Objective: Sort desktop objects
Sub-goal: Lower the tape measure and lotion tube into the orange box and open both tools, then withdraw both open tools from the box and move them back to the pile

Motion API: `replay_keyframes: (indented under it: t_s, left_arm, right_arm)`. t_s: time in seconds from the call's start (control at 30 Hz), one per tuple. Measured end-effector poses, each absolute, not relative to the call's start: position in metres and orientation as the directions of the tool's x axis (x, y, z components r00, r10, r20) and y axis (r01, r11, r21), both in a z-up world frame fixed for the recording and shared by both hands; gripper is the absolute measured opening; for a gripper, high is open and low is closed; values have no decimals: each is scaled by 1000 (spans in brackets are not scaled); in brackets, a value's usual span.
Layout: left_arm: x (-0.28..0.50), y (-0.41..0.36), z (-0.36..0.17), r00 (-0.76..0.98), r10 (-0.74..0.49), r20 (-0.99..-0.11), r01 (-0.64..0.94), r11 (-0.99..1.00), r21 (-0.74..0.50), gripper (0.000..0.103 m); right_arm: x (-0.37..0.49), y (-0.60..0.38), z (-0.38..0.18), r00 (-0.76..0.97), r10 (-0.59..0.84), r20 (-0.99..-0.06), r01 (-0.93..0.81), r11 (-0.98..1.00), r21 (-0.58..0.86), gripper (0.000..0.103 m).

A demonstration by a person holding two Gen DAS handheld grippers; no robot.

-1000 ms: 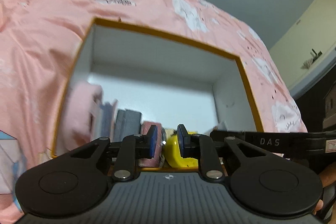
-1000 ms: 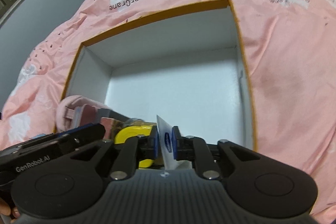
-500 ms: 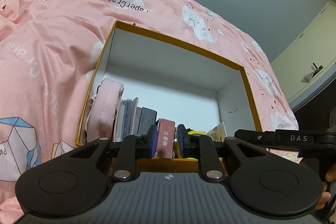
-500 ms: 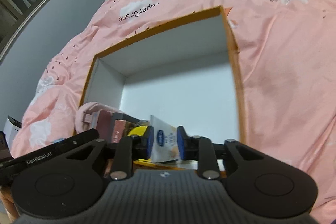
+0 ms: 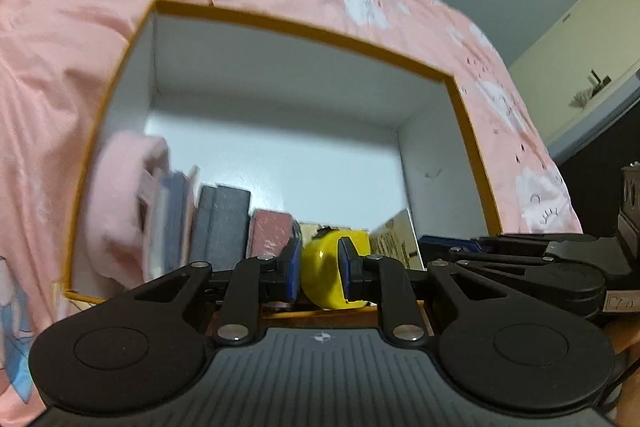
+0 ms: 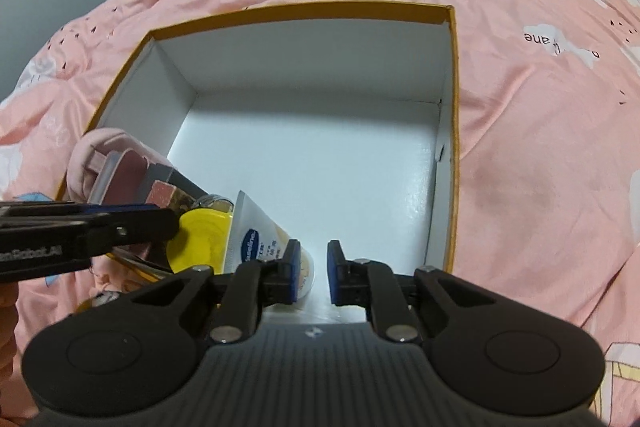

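Placement: with your right tongs [image 6: 311, 273] closing empty beside the tube [image 6: 256, 239], keep left tongs [image 5: 319, 269], narrow around the yellow jar [image 5: 334, 273], steady inside the box [image 6: 454, 131].

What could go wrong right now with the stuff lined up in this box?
The tube leans on the yellow lid, just outside the right gripper's closing jaws; it may tip or get knocked. The left gripper sits near the right one, so they might bump over the box.
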State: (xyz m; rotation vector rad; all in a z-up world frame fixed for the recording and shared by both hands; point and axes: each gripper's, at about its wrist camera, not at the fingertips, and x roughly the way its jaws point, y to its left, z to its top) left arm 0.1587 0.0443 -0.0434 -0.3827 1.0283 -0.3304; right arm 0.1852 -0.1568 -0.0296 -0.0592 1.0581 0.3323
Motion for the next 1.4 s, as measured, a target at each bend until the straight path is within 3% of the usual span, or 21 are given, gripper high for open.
replay_keyframes:
  t_s: [0.27,0.47,0.7,1.03,1.2,1.27,1.4]
  left_arm:
    - [172,47,-56,429,-478,-766,58,861,-505,22]
    - [162,64,-40,500,-463,-732,42,857,-513,23]
    - [150,70,-32,542,-421,-727,22,872,-489,23]
    - [116,44,-6,630,-343,-697,98,925,-366,23]
    - [95,34,5,665,-298,-684,128,949,-289,26]
    - [87,31,10,681,-289,-673,142,953,-266,30]
    - [69,28,18,713,-252,-655,151,966,-208,34]
  right_arm:
    - [187,-156,-36,407,283,-868,-322,934,154,13]
    - [195,-157,-41,358,325,-875,-298,928,223,4]
    - [197,-156,-44,311,328,-892,-277,929,246,3]
    - [161,-148,-20,491,236,-839,-374,926,42,5]
    - [125,-152,1,636,233,-735,-393,918,-49,12]
    - [112,-153,8,669,253,-699,-394,918,-44,26]
    - [83,-155,19,725,290,-624,-400,916,-40,37]
